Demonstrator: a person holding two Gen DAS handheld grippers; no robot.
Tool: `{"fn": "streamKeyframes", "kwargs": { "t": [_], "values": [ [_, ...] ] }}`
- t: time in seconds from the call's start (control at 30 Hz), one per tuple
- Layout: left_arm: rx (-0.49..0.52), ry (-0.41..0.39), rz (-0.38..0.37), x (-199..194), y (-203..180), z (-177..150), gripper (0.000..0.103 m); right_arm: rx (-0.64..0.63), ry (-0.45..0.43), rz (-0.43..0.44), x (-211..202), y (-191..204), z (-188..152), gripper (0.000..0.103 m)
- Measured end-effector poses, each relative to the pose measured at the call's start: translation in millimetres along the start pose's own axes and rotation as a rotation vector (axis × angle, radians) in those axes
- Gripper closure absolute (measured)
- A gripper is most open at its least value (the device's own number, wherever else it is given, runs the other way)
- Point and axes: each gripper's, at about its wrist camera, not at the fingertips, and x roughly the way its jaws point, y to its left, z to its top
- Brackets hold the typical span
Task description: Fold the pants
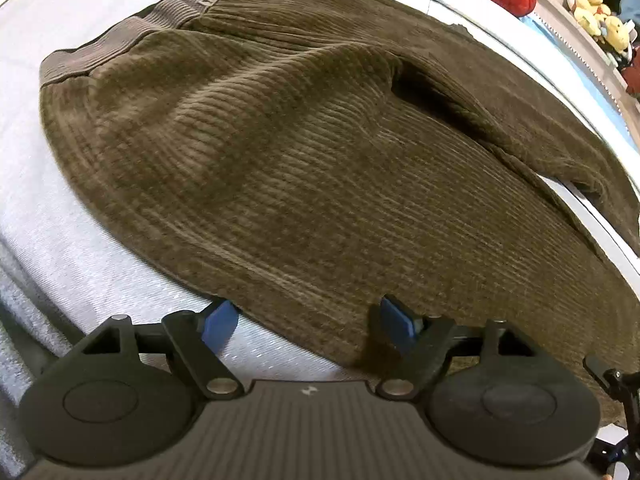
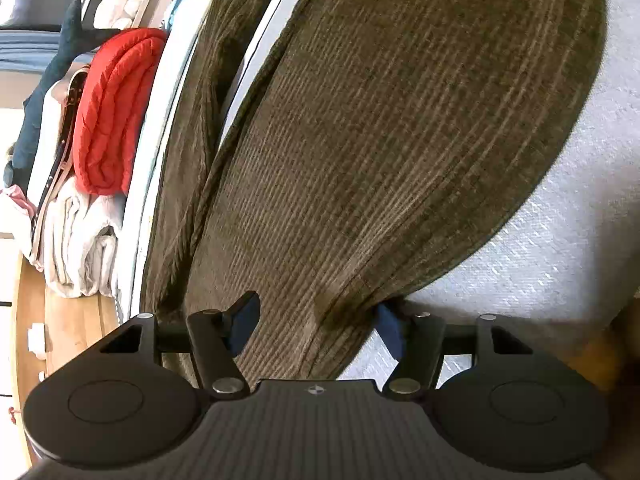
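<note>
Blue pads tip both pairs of jaws, and both stand released: the left gripper has the near hem of the pants lying between its spread jaws without being pinched, and the right gripper likewise straddles a bunched edge of the cloth, its right pad touching the fabric but not clamping. The brown corduroy pants lie spread on a pale grey bed cover. They look soft, thick and fairly heavy, likely to drape and slump rather than slip; the hem or the ribbed waistband seems the firmest hold. Only the left view shows that waistband; only the right shows a red quilt and stacked linens beyond the bed.
</note>
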Motion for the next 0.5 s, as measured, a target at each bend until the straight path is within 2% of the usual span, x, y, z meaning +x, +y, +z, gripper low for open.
{"fn": "streamKeyframes", "kwargs": {
  "t": [0.03, 0.07, 0.1, 0.13, 0.2, 0.37, 0.5],
  "values": [
    [0.018, -0.012, 0.021, -0.1, -4.1, 0.5, 0.043, -0.037, -0.015, -0.023, 2.9, 5.5, 0.0, 0.062],
    [0.044, -0.021, 0.062, -0.2, -9.1, 0.2, 0.054, -0.100, -0.022, -0.077, 4.7, 10.8, -0.1, 0.090],
    [0.067, -0.024, 0.089, -0.8, -11.4, 0.1, 0.068, -0.127, -0.013, -0.105, 6.9, 12.0, -0.1, 0.090],
    [0.081, -0.029, 0.096, -2.0, -12.1, -0.4, 0.076, -0.116, -0.013, -0.102, 6.7, 11.5, -0.4, 0.091],
    [0.072, -0.027, 0.098, -4.7, -9.7, -1.1, 0.081, -0.138, -0.007, -0.122, 6.5, 16.9, -0.7, 0.091],
    [0.085, -0.015, 0.111, -14.6, -5.2, -7.7, 0.082, -0.159, 0.010, -0.146, -0.9, 18.5, -6.2, 0.092],
    [0.090, -0.029, 0.086, -19.4, 4.8, -15.0, 0.081, -0.147, 0.022, -0.122, -7.0, 12.8, -7.1, 0.091]
  ]
}}
